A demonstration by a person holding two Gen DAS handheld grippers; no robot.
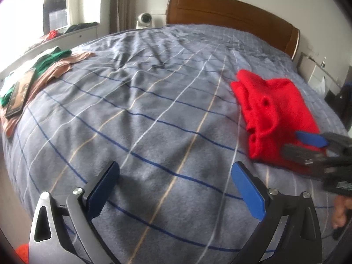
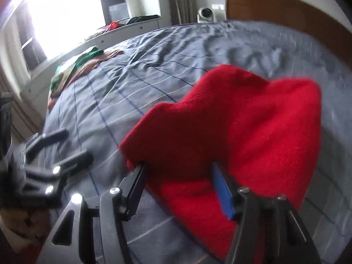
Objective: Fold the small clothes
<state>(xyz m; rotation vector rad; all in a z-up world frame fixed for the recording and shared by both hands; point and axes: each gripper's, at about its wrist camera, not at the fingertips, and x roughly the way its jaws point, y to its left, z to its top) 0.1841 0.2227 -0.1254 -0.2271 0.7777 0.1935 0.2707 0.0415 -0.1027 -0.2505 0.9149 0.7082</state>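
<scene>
A red knitted garment [image 1: 275,114] lies crumpled and partly folded on the right side of the grey checked bedspread [image 1: 154,99]. My right gripper [image 2: 178,167] is down at its near edge. The jaws stand apart with a fold of the red garment [image 2: 242,121] between them, and the pads do not visibly press it. The left wrist view shows the same right gripper [image 1: 292,142] reaching in from the right. My left gripper [image 1: 176,169] hovers open over bare bedspread, left of the garment, with nothing between its fingers. It also shows as the blurred left gripper [image 2: 74,145].
A pile of green and tan clothes [image 1: 55,63] with a dark tablet [image 1: 21,92] on it lies at the bed's far left edge. A wooden headboard [image 1: 231,15] closes the far end. A white dresser [image 1: 72,35] stands under the window. A hand [image 1: 340,213] shows at lower right.
</scene>
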